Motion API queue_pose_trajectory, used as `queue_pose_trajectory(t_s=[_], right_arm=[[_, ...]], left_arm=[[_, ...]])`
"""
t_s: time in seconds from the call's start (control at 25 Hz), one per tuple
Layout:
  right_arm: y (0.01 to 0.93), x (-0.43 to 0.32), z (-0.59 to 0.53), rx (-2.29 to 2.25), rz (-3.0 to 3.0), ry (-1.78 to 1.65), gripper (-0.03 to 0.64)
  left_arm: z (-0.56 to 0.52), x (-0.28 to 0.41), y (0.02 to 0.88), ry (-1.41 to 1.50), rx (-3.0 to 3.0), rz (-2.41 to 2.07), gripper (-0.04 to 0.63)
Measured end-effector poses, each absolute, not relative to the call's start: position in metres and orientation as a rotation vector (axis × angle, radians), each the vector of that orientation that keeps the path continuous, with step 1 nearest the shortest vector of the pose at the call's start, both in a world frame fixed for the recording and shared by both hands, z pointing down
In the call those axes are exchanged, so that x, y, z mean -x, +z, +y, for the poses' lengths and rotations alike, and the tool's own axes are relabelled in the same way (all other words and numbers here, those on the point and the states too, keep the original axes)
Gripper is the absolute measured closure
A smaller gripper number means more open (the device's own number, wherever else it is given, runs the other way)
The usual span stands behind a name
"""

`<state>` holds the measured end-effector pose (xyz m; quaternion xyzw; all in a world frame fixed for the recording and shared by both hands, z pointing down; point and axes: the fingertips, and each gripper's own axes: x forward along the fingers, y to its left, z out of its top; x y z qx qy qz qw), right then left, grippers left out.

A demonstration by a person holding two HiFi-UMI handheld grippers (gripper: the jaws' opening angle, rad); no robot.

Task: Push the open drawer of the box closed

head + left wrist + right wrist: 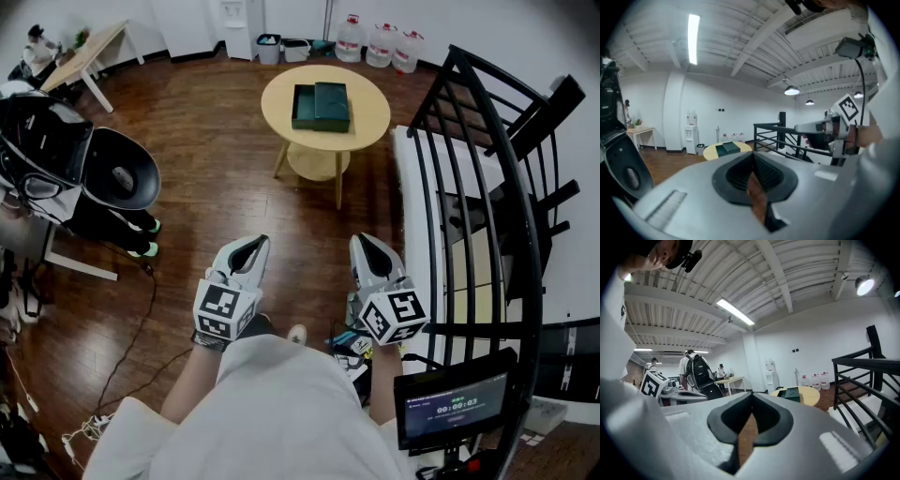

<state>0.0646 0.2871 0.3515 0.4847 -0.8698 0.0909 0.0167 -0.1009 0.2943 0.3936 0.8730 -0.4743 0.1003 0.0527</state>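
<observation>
A dark green box [321,106] lies on a round yellow table [366,127] far ahead of me; its left part looks like a pulled-out drawer, though that is hard to make out at this distance. The same box [727,148] and box [793,393] appear small in both gripper views. My left gripper [250,246] and right gripper [364,242] are held side by side close to my body over the wooden floor, well short of the table. Each has its jaws together and holds nothing. In their own views, the left gripper [752,165] and right gripper [751,407] point toward the table.
A black metal railing [487,187] and stairwell run along the right. Water bottles [380,42] and bins stand by the far wall. A black chair and bag [84,169] are at the left, a cable [131,337] trails on the floor, and a small screen [455,408] sits lower right.
</observation>
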Motion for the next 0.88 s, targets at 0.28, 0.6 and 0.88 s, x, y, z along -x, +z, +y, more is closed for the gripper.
queue_pose_trajectory(t_s=[0.28, 0.6, 0.88], right_arm=[[0.357, -0.083, 0.271, -1.531, -2.689, 0.3, 0.615], [0.365, -0.076, 0.213, -1.545, -2.621, 0.301, 0.615], [0.356, -0.074, 0.144, -1.629, -2.558, 0.288, 0.615]], left_arm=[[0.267, 0.115, 0.391, 0.296, -2.619, -1.534, 0.588], [0.208, 0.139, 0.409, 0.278, -2.588, -1.532, 0.588], [0.126, 0.162, 0.408, 0.226, -2.58, -1.509, 0.588]])
